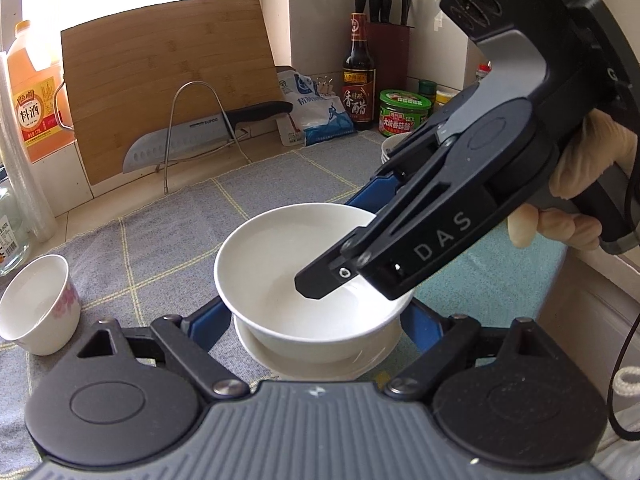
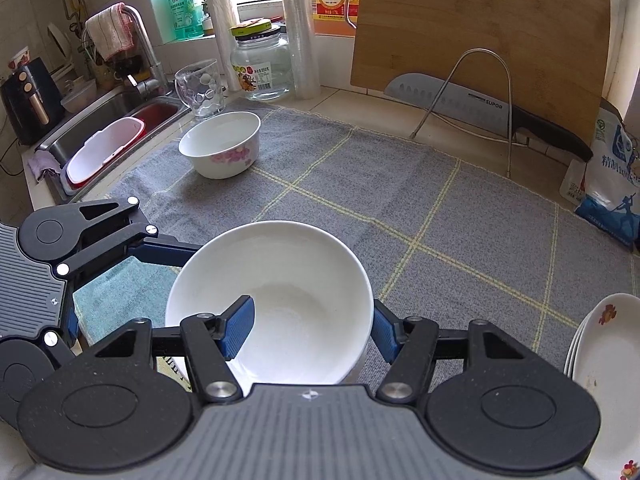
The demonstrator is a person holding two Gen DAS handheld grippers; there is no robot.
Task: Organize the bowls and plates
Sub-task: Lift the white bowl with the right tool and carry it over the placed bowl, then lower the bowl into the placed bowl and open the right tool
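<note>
close downward wrist views, shared white bowl (image 1: pixel 280 264)

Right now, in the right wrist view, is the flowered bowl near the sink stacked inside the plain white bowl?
No. The flowered bowl stands alone on the grey mat near the sink, well apart from the plain white bowl.

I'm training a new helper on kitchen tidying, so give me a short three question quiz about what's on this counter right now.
1. True or false: the right hand-held gripper has one finger inside the white bowl and one outside it.
2. What leans against the wall behind the knife? A. a cutting board B. a baking tray C. a frying pan
3. Fill in: the flowered bowl stands on a grey checked ____.

Key: 1 true; 2 A; 3 cloth.
</note>
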